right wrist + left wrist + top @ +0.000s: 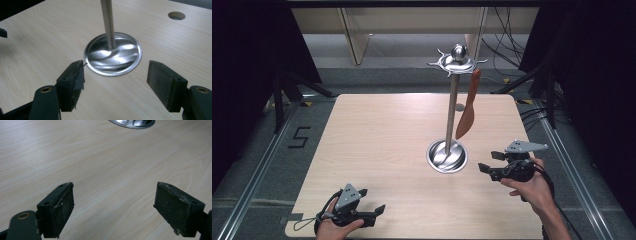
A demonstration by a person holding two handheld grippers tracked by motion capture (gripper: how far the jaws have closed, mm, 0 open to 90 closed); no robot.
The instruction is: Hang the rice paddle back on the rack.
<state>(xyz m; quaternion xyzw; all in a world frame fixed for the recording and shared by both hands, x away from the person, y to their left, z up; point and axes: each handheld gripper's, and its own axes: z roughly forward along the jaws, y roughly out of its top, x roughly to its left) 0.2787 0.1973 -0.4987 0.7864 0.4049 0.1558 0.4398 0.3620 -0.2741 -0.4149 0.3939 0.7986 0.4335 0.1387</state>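
Note:
A steel utensil stand rises from a round dish base on the wooden table. An orange-brown spatula hangs from a hook of its top ring. My right gripper sits just right of the base, open, jaws pointing at it; the base and pole lie ahead of the gripper. My left gripper rests open near the table's front left edge. In the left gripper view that gripper is over bare wood, with the base rim far ahead.
A round cable hole is cut in the table beyond the stand. Black curtains hang at both sides, with metal floor rails and cables on the floor behind. A mark "5" lies on the floor at left.

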